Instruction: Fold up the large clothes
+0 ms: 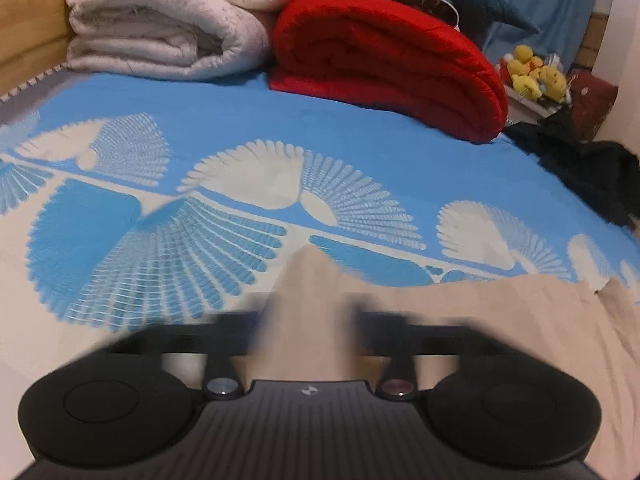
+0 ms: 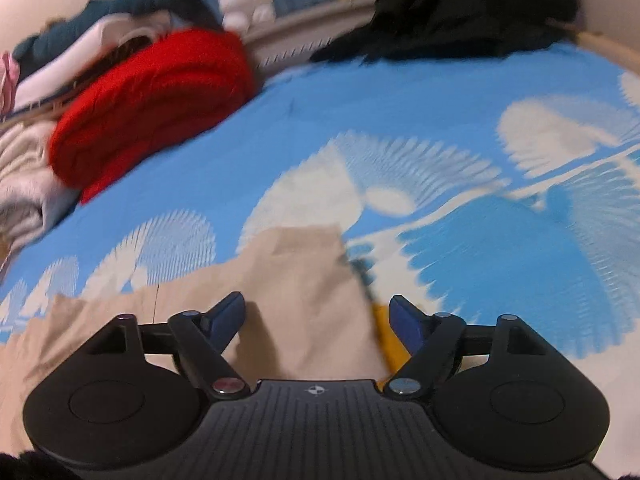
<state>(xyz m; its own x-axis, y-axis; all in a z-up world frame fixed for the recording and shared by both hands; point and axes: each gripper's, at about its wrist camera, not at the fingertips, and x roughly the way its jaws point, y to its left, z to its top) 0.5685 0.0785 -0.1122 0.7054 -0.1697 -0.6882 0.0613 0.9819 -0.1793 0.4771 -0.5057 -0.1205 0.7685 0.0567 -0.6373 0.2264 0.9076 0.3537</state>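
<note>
On a bed spread with a blue-and-white fan-patterned sheet (image 1: 248, 120), a beige garment (image 2: 304, 280) lies at the near edge beneath both grippers. The right gripper (image 2: 318, 312) stands with its blue pads parted above the cloth, not pressing it. The left gripper (image 1: 308, 312) is blurred; its fingers appear set apart with beige cloth between them, though its state cannot be told. Behind lie a red quilt (image 1: 384, 64) and a folded white blanket (image 1: 160, 20).
</note>
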